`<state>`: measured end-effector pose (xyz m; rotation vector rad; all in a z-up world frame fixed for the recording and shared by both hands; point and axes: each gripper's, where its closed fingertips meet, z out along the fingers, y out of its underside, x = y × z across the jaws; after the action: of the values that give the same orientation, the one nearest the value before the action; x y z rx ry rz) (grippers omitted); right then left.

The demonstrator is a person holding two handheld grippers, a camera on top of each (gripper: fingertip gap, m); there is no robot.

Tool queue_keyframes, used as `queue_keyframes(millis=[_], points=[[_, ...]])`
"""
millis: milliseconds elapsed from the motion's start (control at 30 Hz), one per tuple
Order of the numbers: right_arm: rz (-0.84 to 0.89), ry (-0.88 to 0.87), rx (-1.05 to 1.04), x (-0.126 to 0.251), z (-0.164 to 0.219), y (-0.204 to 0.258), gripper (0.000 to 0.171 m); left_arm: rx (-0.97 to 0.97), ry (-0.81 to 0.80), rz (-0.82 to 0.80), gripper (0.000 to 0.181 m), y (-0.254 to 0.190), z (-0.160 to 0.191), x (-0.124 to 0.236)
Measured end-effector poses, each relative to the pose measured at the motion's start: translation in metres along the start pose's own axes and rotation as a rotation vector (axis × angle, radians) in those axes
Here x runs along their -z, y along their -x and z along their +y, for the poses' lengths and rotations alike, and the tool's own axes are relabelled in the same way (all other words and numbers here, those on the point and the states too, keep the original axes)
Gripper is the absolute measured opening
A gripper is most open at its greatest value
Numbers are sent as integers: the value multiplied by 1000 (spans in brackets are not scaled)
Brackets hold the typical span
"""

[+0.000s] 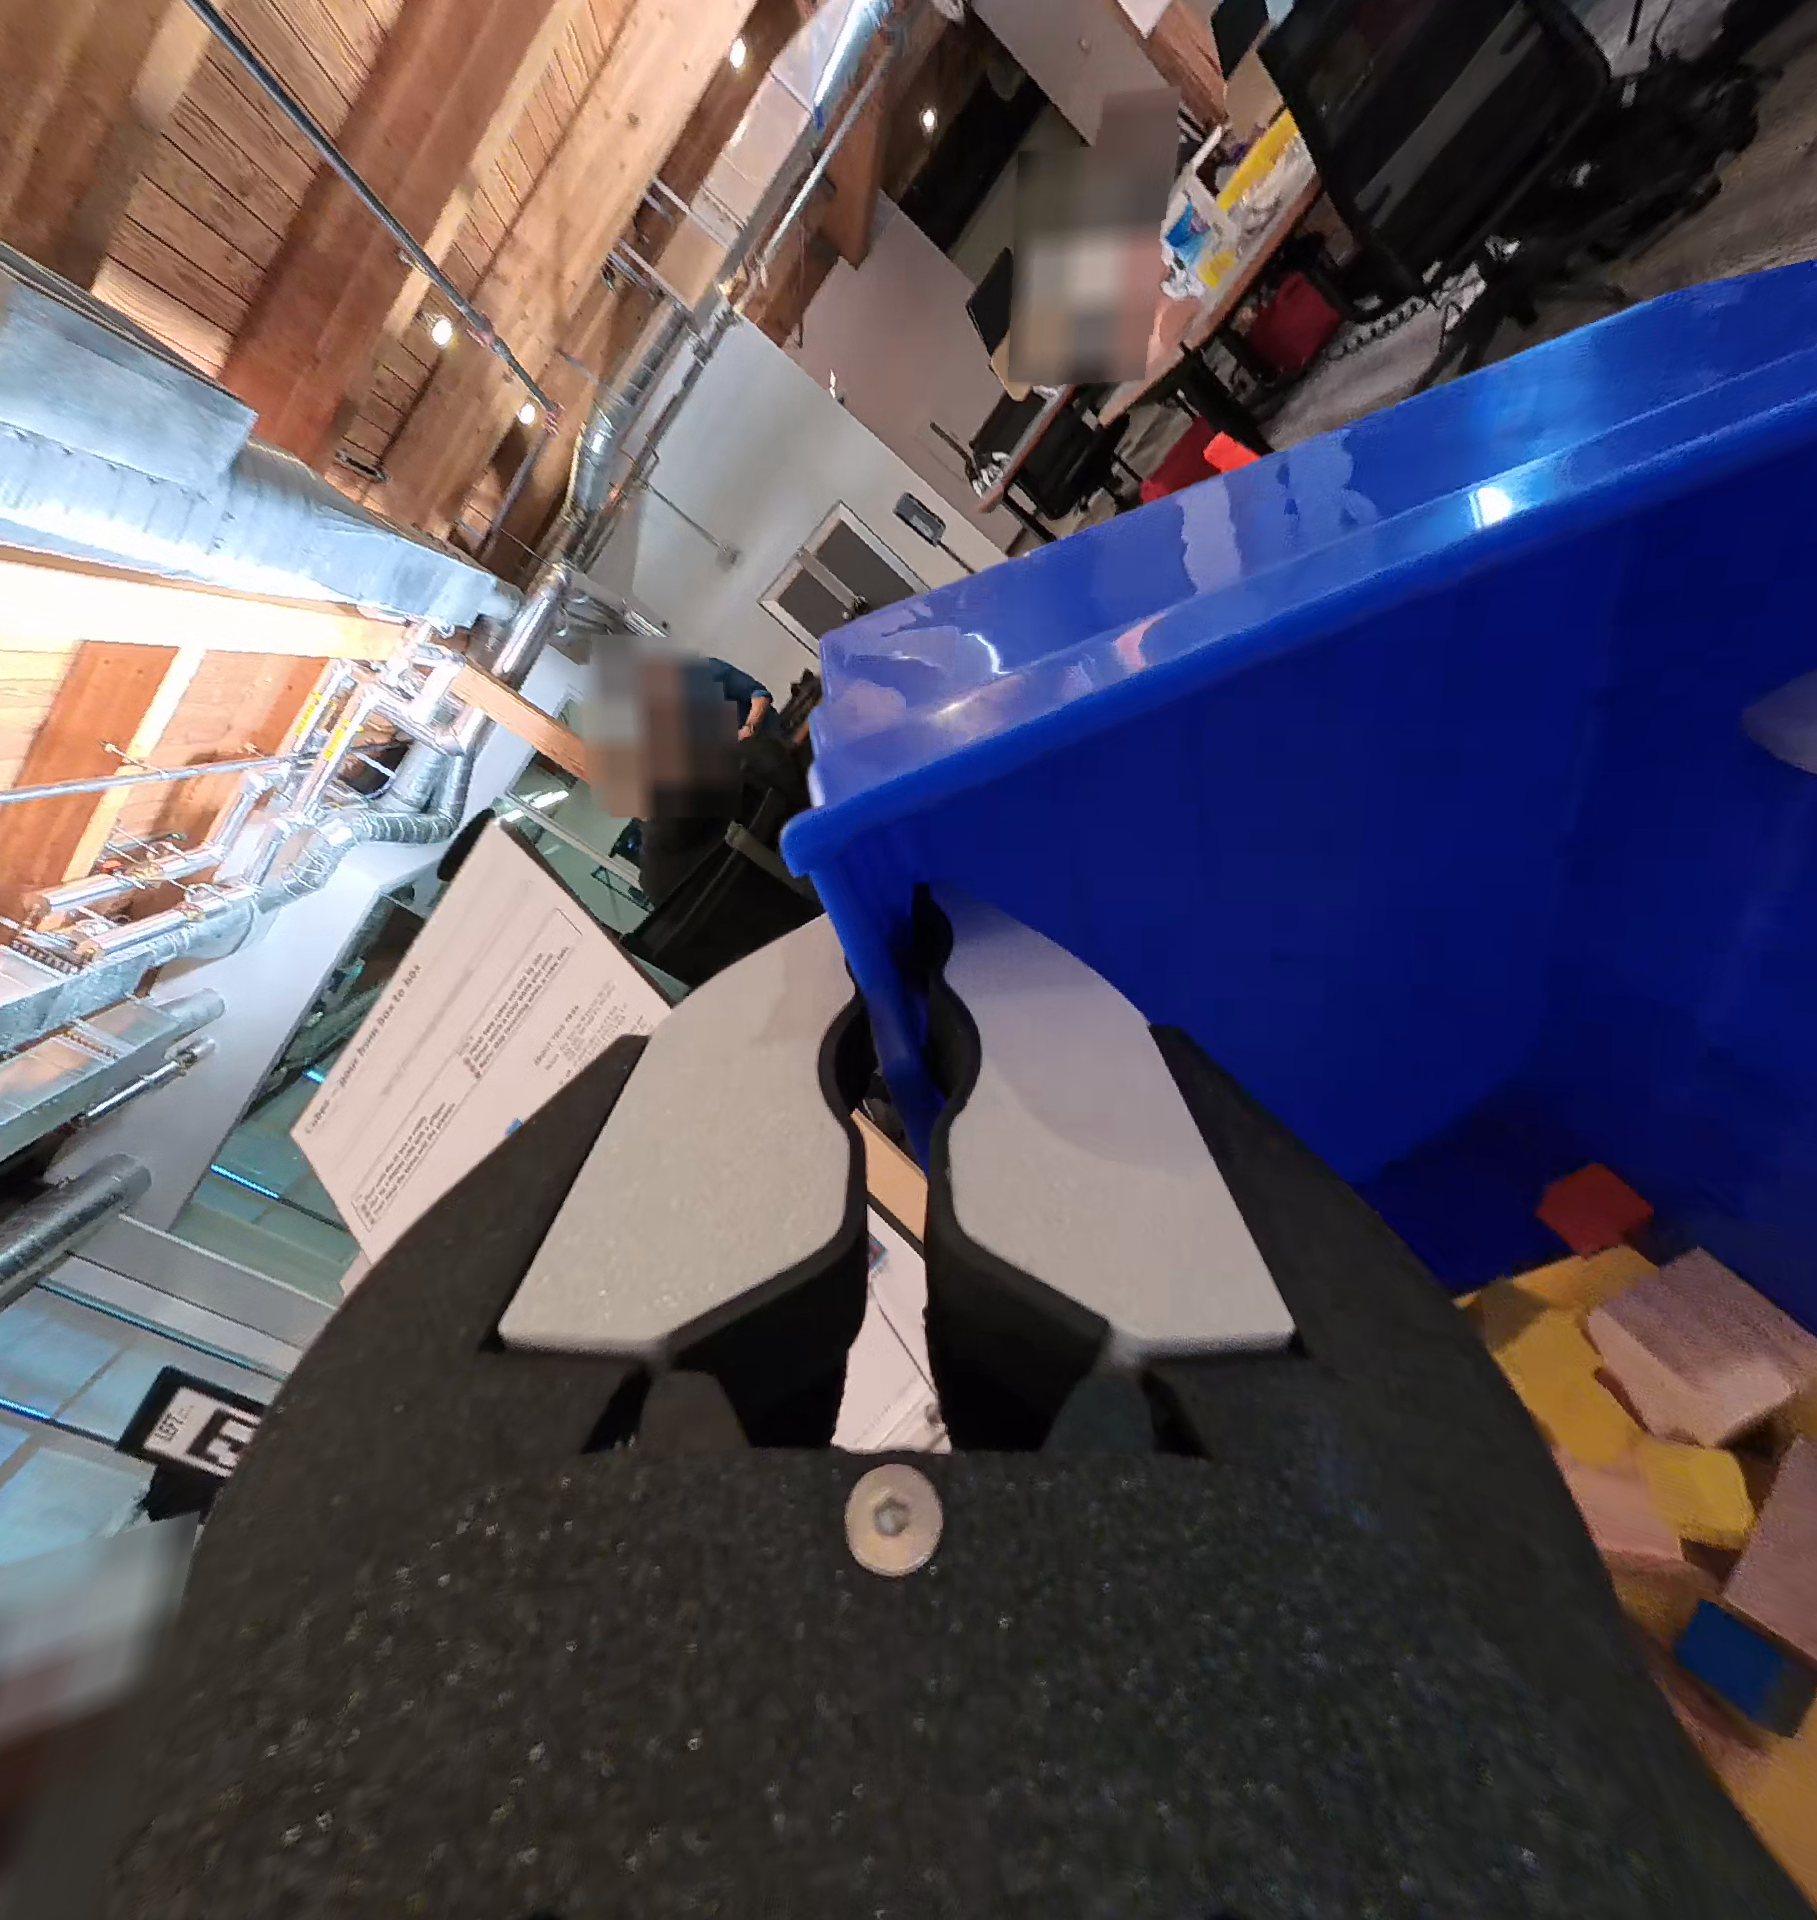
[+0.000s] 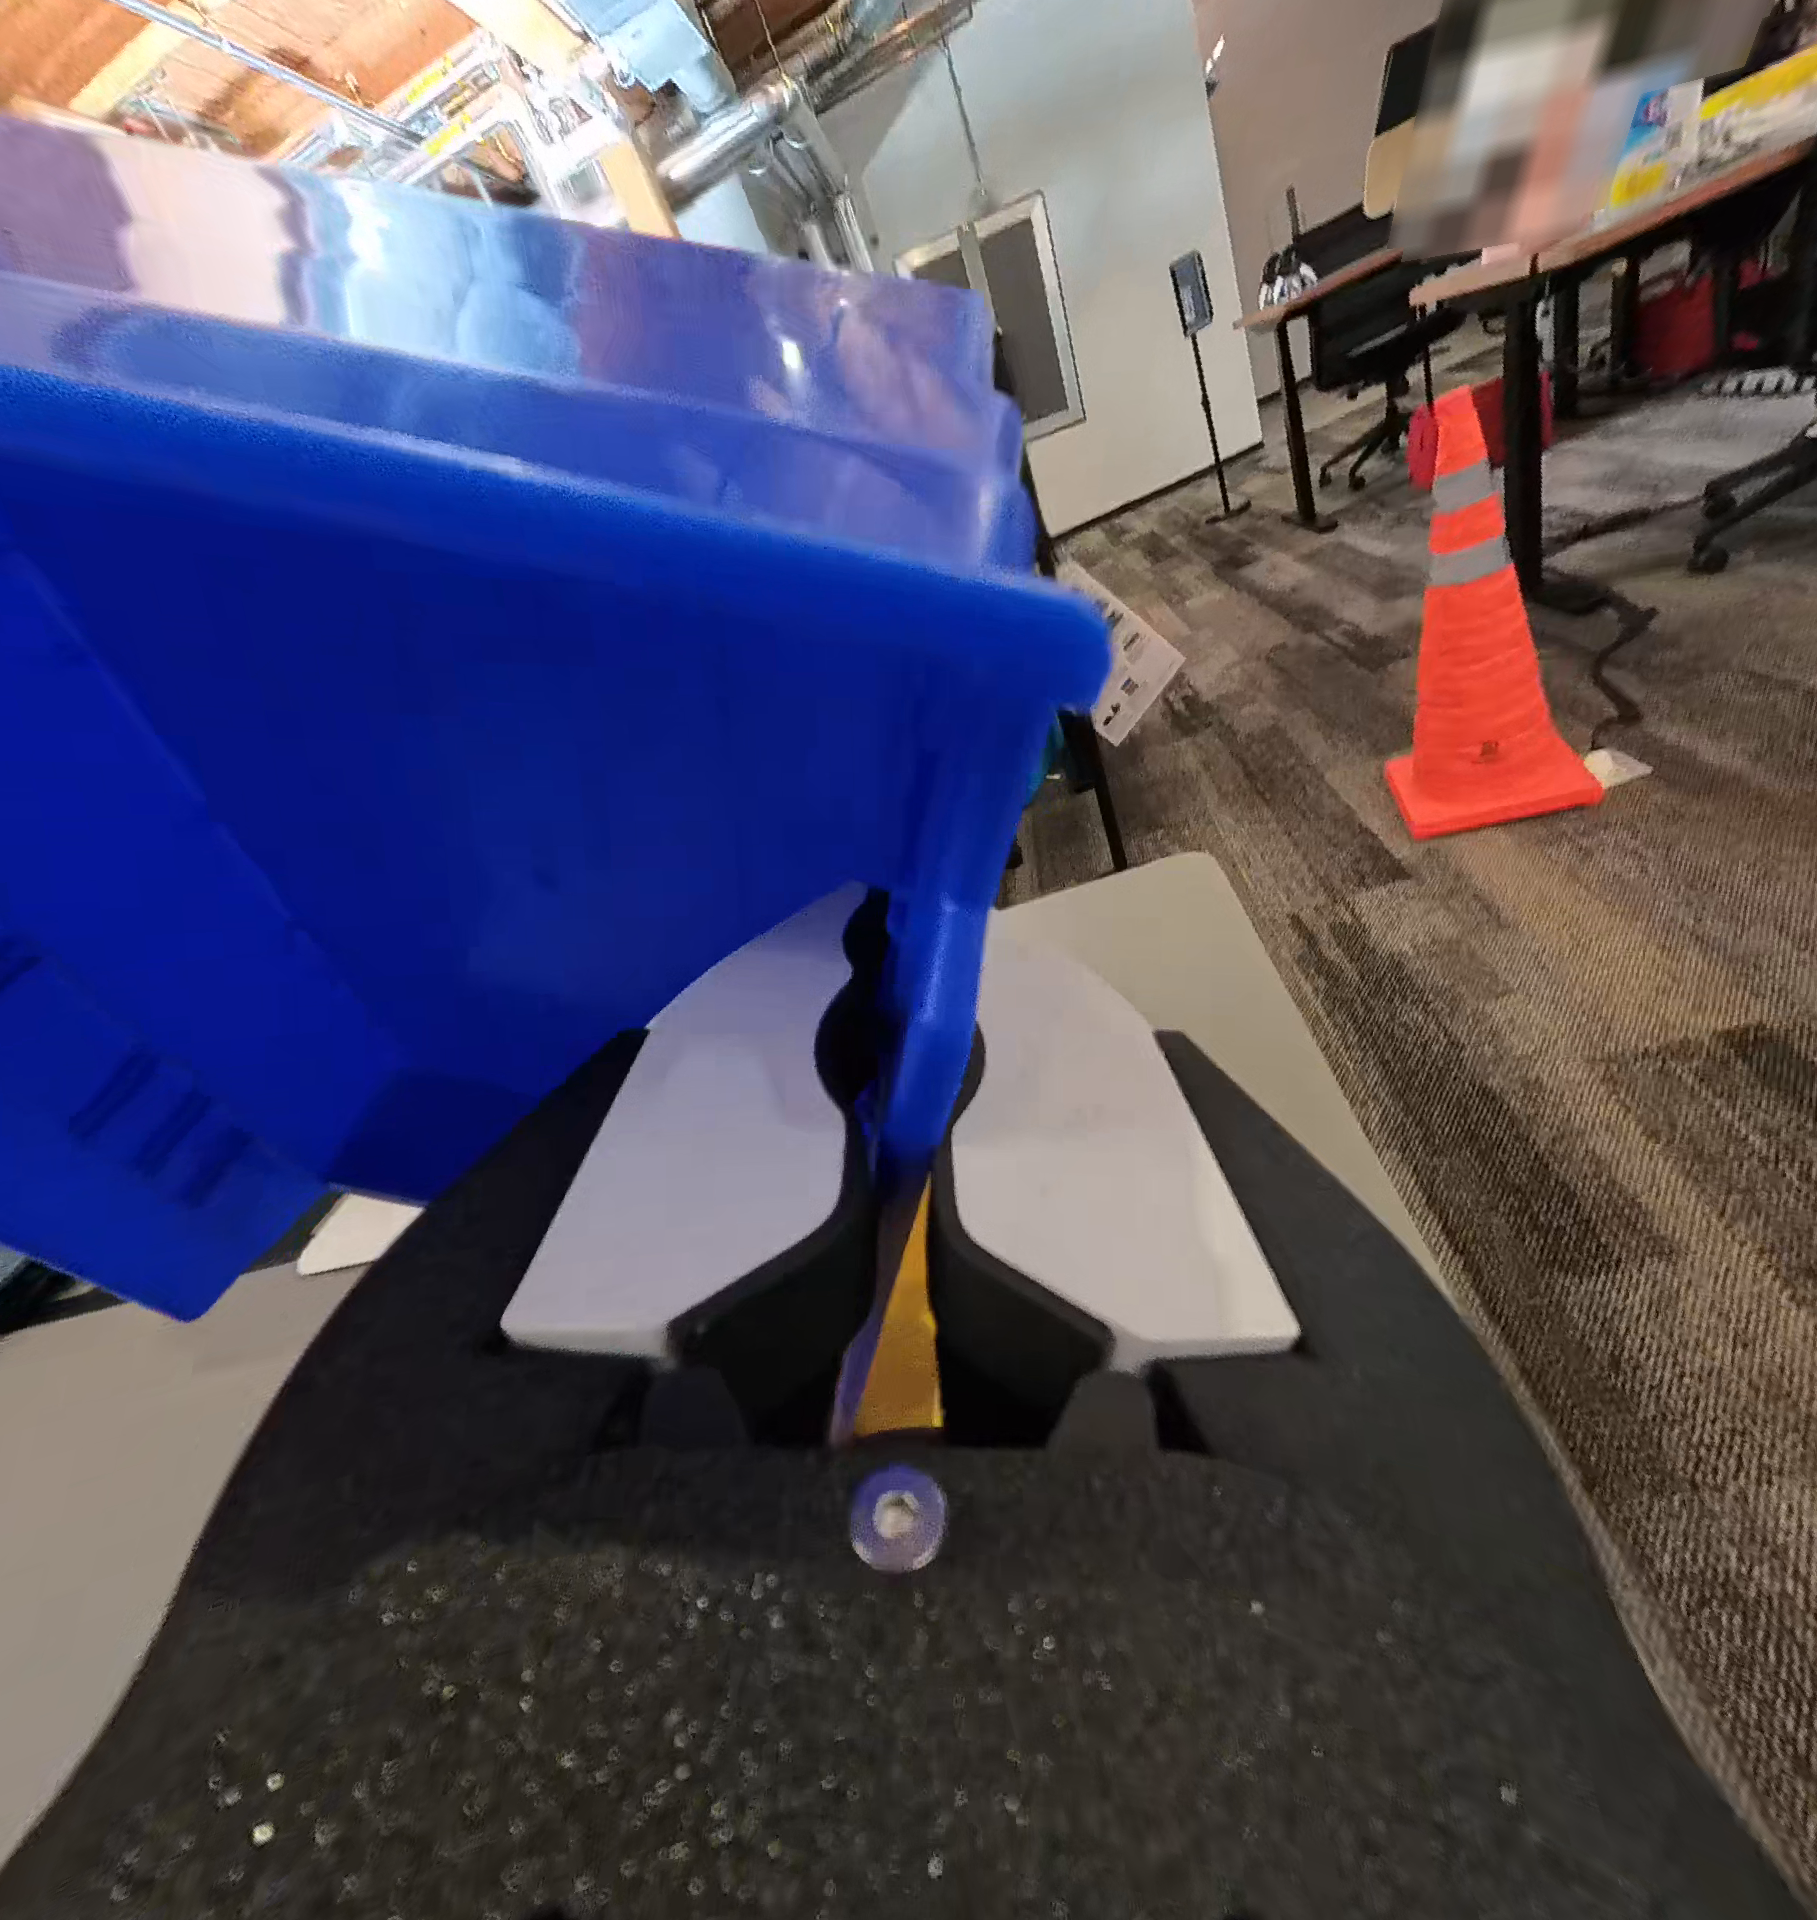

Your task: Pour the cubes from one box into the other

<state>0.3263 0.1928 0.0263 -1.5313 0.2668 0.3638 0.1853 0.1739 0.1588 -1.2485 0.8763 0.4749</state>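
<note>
A blue plastic box (image 1: pixel 1403 831) is held up off the table and tilted, between both grippers. My left gripper (image 1: pixel 899 935) is shut on its side wall, one finger inside and one outside. My right gripper (image 2: pixel 919 935) is shut on the opposite wall of the box (image 2: pixel 416 727), whose ribbed underside faces this camera. Several cubes are heaped at the lower right of the left wrist view: a red cube (image 1: pixel 1595 1205), pale wooden cubes (image 1: pixel 1693 1340), a yellow cube (image 1: pixel 1693 1491) and a blue cube (image 1: pixel 1745 1662). I cannot tell which box they lie in. A yellow strip (image 2: pixel 899 1340) shows between my right fingers.
A white table (image 2: pixel 1195 935) lies under my right gripper, with its edge just beyond. An orange traffic cone (image 2: pixel 1475 644) stands on the carpet to the right. A white printed sign board (image 1: pixel 468 1039) stands behind the left gripper. Desks and chairs (image 2: pixel 1403 312) and a person (image 1: pixel 717 831) are farther back.
</note>
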Motion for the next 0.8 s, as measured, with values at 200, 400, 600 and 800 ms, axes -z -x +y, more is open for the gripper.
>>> queue_keyframes(millis=[200,400,600,800], points=[[-11,-33,23,2,-17,9,6,10,-51,-43,5,14,-8,7],[18,-33,82,10,-36,23,6,60,-52,-25,5,32,-8,12],[77,96,200,11,-92,72,6,213,24,58,6,96,-10,9],[142,411,410,15,-129,155,8,382,268,293,6,176,21,5]])
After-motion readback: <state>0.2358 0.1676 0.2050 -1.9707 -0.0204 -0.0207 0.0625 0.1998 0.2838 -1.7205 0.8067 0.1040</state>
